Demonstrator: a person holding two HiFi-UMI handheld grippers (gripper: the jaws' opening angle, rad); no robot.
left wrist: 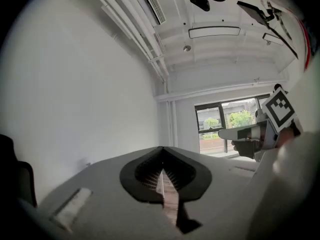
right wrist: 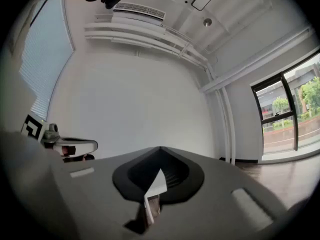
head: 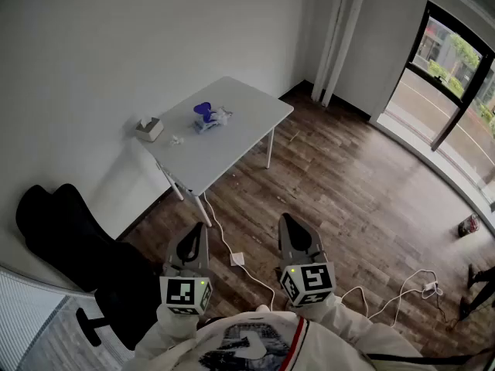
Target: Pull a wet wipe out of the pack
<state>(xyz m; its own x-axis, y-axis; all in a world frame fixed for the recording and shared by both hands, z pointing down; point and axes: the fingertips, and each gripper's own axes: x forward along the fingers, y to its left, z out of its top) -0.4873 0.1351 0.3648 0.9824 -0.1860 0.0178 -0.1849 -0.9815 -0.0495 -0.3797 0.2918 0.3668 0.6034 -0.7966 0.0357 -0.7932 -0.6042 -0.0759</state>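
While the person is standing well back from the white rectangular table (head: 246, 122), both grippers are pointing level, side by side, close to the white-sleeved body. The left gripper (head: 199, 230) is keeping its ribbed black pads pressed together, nothing between them; its grey moulded shell is tapering to a point. The right gripper (head: 287, 221) is likewise shut tight and empty, pads meeting in a thin seam. Each is carrying a cube with black-and-white square markers at its rear. A pale boxy pack (head: 149, 128) with a white tuft at its top is sitting near the table's left corner, by the wall, well apart from both grippers; at this size I cannot tell its print or material. Near the tabletop's middle a blue-and-white crinkled cluster (head: 209, 117) is lying, and a small white scrap (head: 176, 139) between it and the pack. A black padded chair (head: 73, 238) is standing at left on the dark wood-plank floor (head: 348, 184); a thin white cable (head: 224, 242) is snaking across it.
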